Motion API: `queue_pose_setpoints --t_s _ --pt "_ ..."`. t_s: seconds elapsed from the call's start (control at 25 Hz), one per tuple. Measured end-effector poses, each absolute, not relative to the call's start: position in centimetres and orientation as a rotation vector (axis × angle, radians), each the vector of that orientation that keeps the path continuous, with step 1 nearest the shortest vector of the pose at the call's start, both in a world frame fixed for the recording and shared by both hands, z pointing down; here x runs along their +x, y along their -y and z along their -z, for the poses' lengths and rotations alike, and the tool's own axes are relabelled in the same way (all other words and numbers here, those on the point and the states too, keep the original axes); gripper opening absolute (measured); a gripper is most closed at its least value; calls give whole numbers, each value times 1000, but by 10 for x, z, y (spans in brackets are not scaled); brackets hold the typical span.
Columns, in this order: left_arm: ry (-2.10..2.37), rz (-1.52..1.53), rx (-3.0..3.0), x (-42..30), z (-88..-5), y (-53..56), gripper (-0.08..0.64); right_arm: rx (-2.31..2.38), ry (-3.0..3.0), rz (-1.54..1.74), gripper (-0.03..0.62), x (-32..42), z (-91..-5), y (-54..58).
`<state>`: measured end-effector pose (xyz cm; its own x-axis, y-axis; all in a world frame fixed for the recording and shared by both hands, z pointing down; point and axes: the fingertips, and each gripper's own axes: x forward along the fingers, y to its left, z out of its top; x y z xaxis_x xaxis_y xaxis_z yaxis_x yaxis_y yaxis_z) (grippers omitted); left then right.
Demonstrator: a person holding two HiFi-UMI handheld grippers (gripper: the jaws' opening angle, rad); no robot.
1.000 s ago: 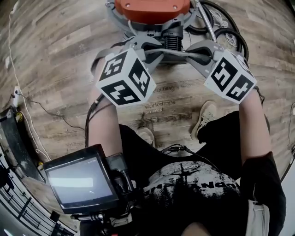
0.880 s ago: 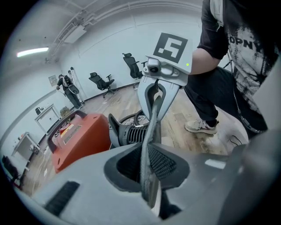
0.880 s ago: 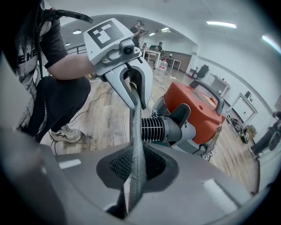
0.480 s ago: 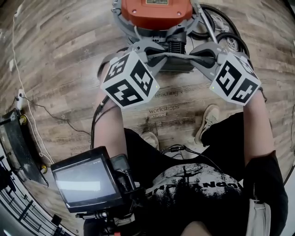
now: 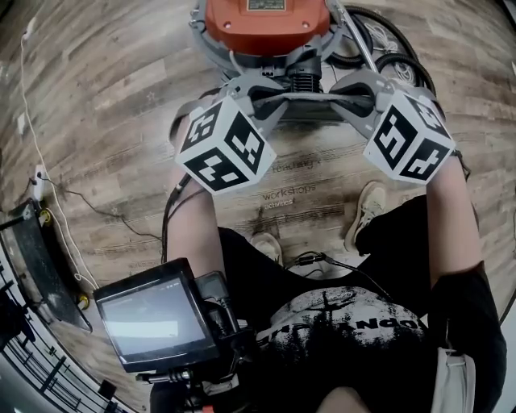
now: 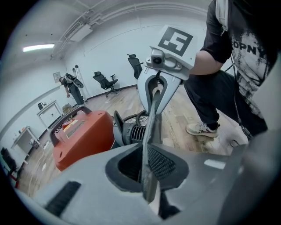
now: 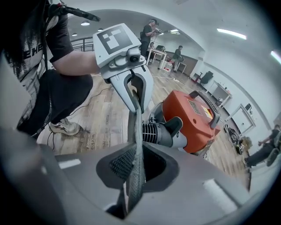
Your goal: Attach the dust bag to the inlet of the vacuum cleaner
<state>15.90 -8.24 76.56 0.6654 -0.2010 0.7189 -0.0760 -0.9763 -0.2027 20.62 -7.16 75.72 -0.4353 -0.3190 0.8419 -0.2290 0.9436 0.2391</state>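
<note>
Left tongs [image 6: 147, 176] just closing tighter on dust bag [image 5: 318, 98] edge; hands barely shifted since second ago. Right tongs [image 7: 134, 176] clamped on opposite edge. Bag stretched taut between them, just in front of ribbed inlet [image 5: 302, 77] of orange vacuum cleaner [image 5: 266, 20] on floor [image 5: 97, 121], likely to keep mouth open for slipping over inlet. Not yet attached.

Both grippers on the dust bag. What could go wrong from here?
1. The left gripper, whose jaws have just been closing on the dust bag, and the right gripper each pinch only a thin edge; it could slip free when stretched.
2. The bag is pulled flat near the ribbed inlet; its mouth may miss.
</note>
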Motion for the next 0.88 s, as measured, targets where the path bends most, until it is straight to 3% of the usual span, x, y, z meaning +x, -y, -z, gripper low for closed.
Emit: queue_pose_setpoints --t_s 0.88 --pt "-251 1179 -2740 170 -749 94 43 433 2040 6 41 219 -765 81"
